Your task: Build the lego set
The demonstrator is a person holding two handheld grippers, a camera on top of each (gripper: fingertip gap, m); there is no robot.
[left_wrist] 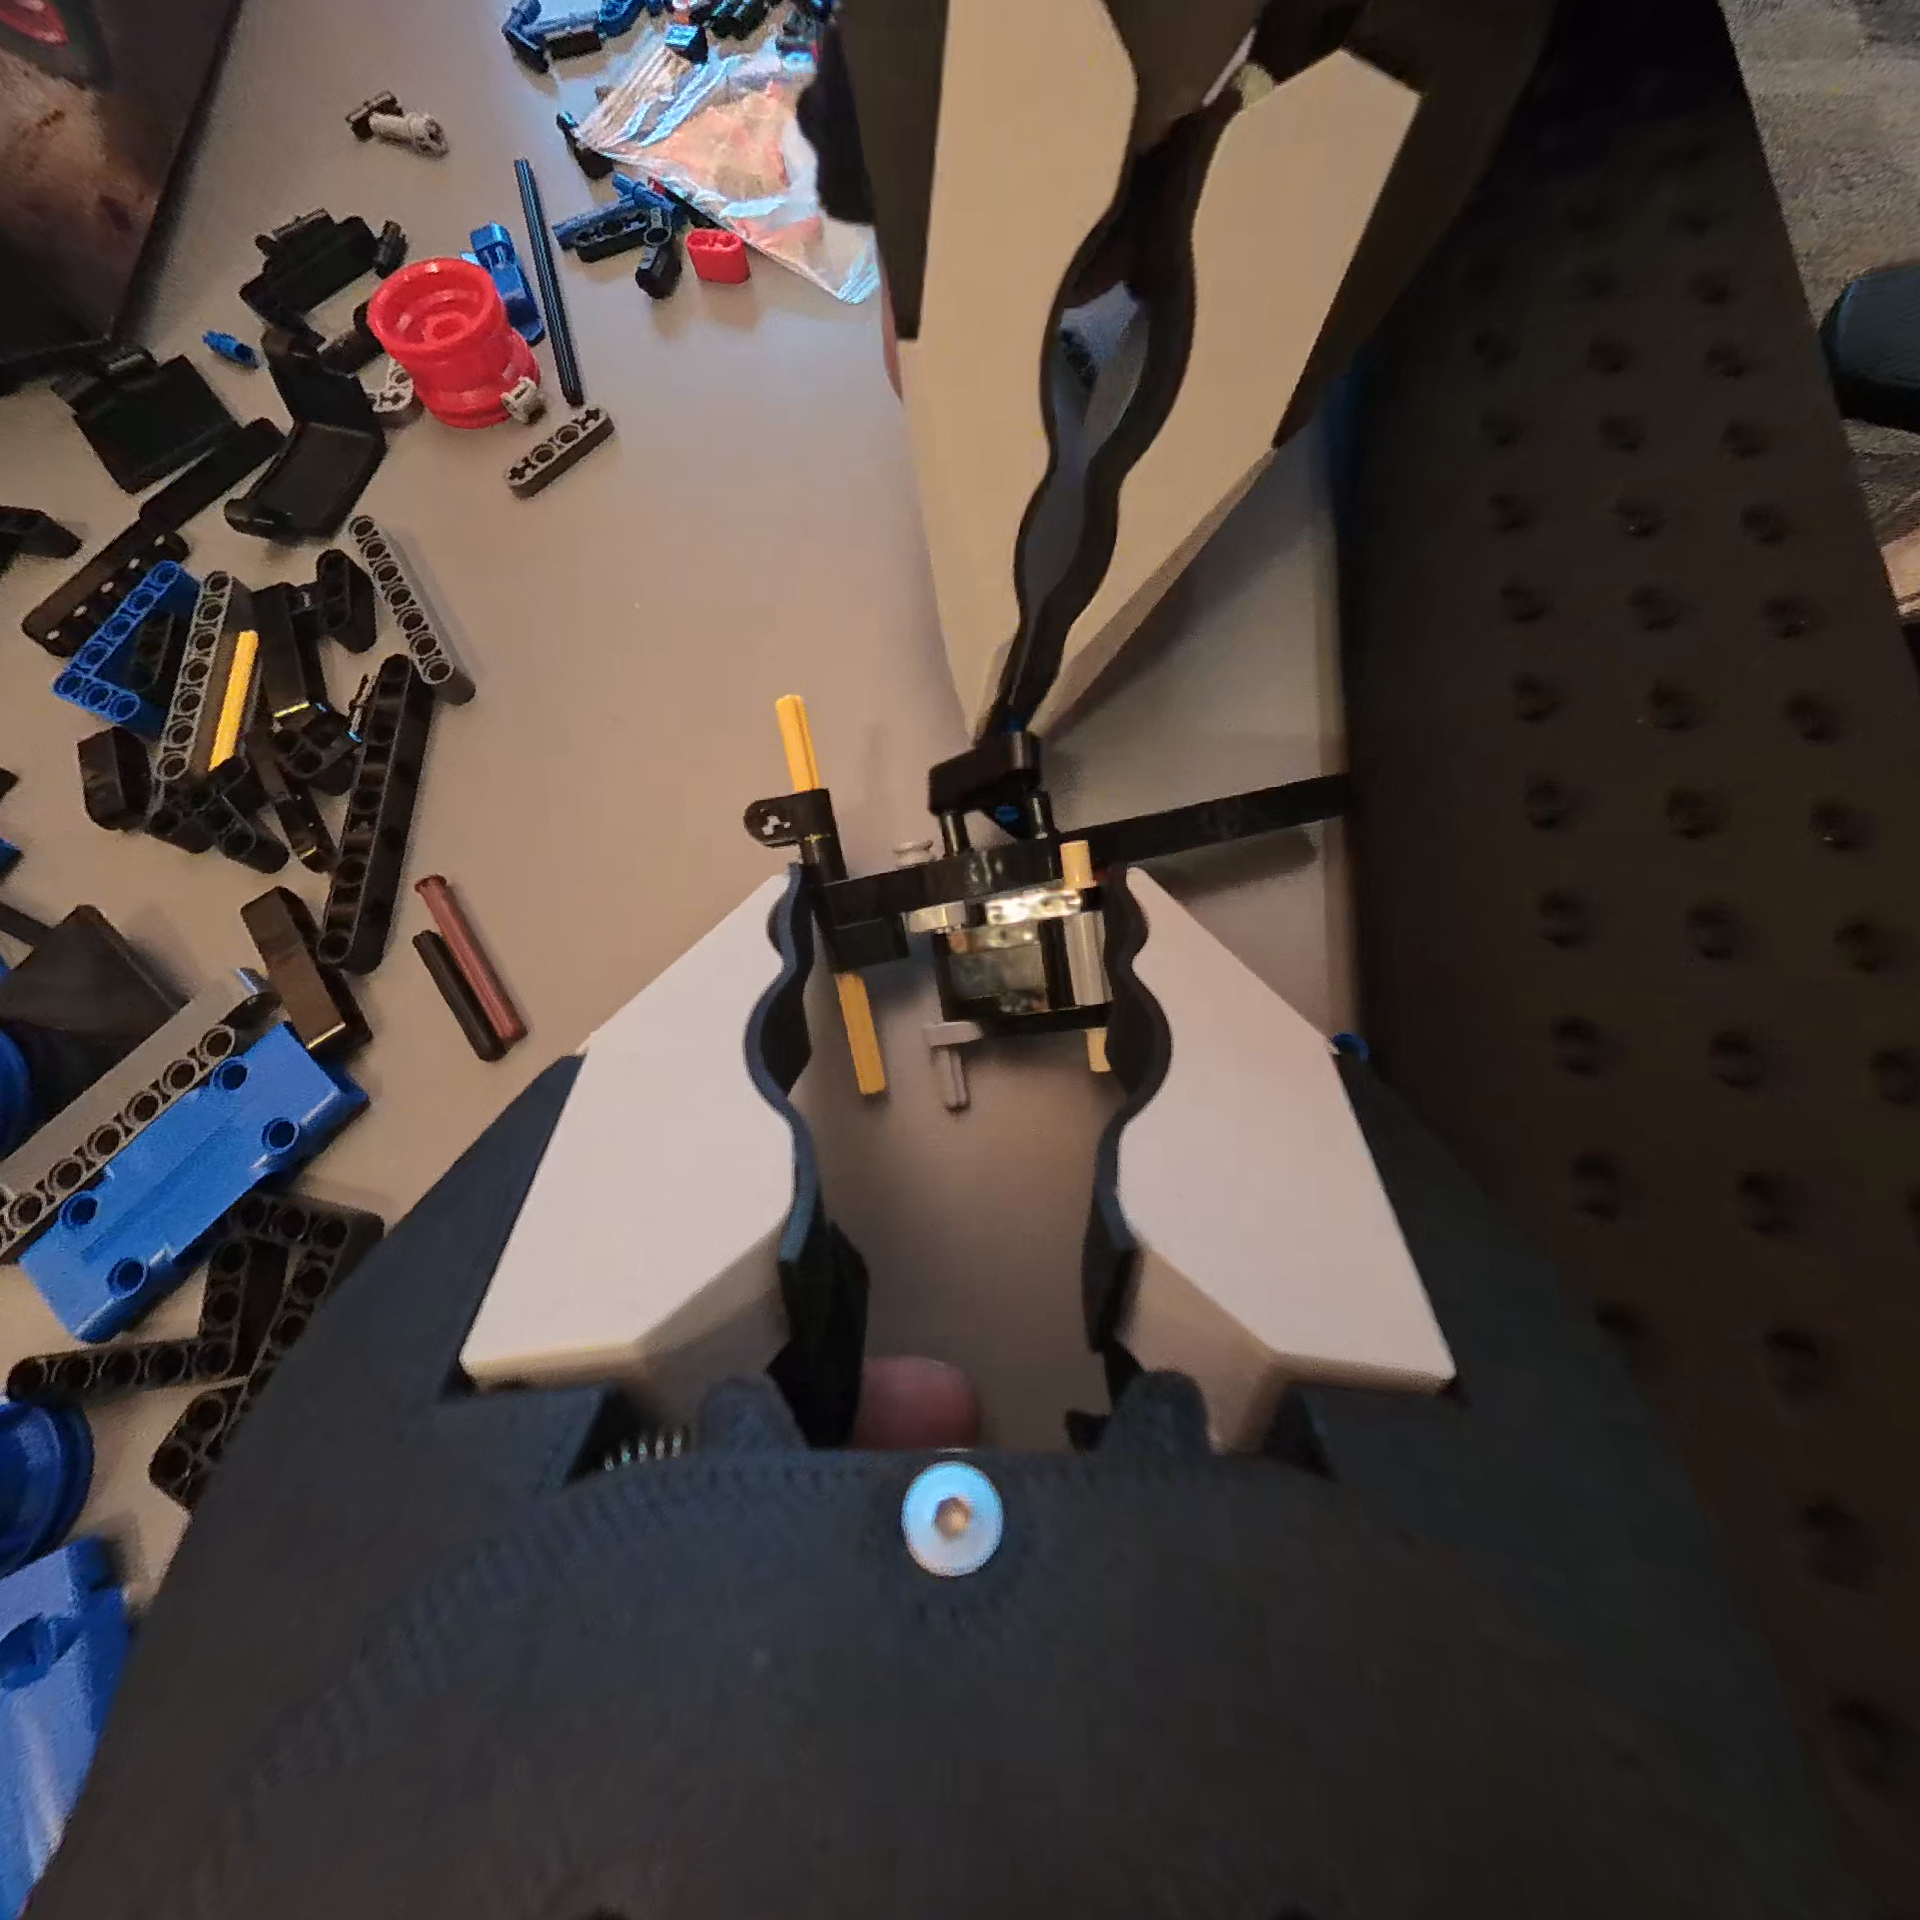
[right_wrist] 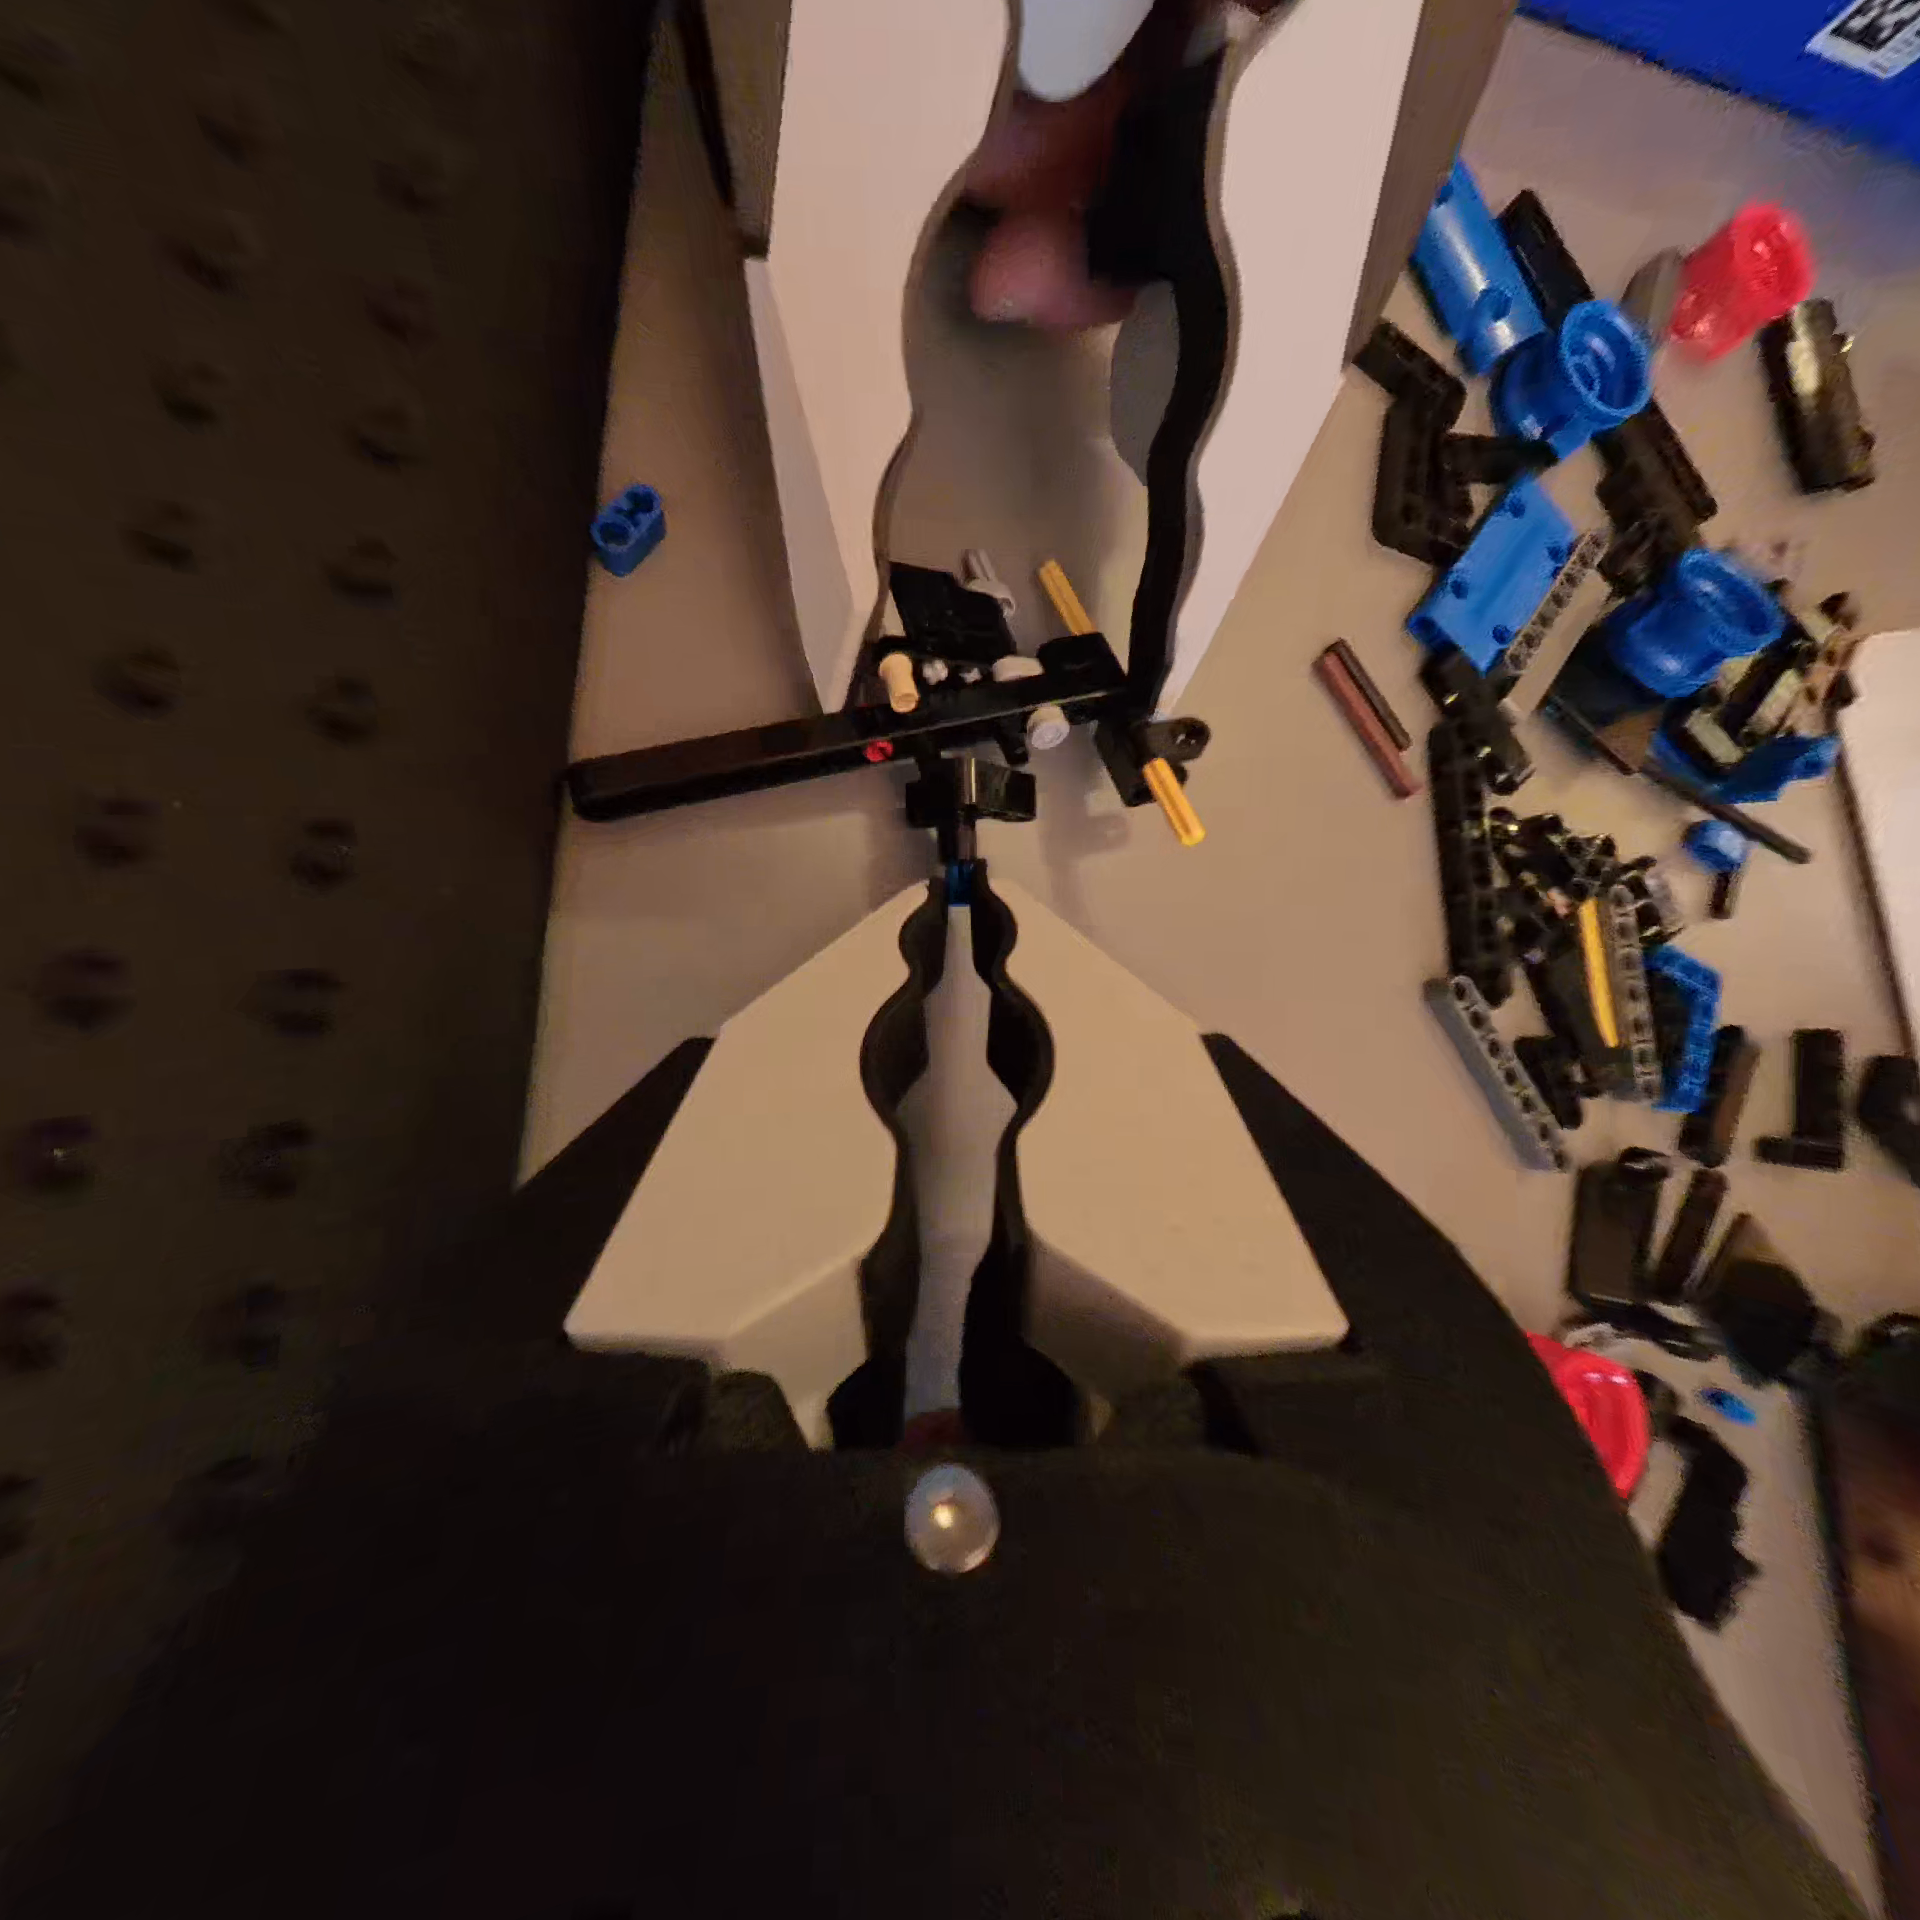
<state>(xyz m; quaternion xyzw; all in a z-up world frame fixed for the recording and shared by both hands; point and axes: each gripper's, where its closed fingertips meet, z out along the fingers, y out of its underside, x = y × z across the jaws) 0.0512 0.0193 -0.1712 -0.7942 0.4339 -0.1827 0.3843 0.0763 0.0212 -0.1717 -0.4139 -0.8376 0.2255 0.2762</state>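
Your left gripper point(left_wrist: 951, 966) clamps the half-built assembly point(left_wrist: 987, 925) just above the table point(left_wrist: 675, 540), steadying it, so your right gripper point(right_wrist: 961, 904), nearly closed on a small black connector point(right_wrist: 971, 795), can seemingly press it in.

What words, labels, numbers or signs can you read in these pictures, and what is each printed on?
White label on the blue box: a code pattern, cut off by the picture edge, too small to read.
Dark box: printed artwork only, no legible words.
Lego assembly: no writing visible.
No text here can be read.
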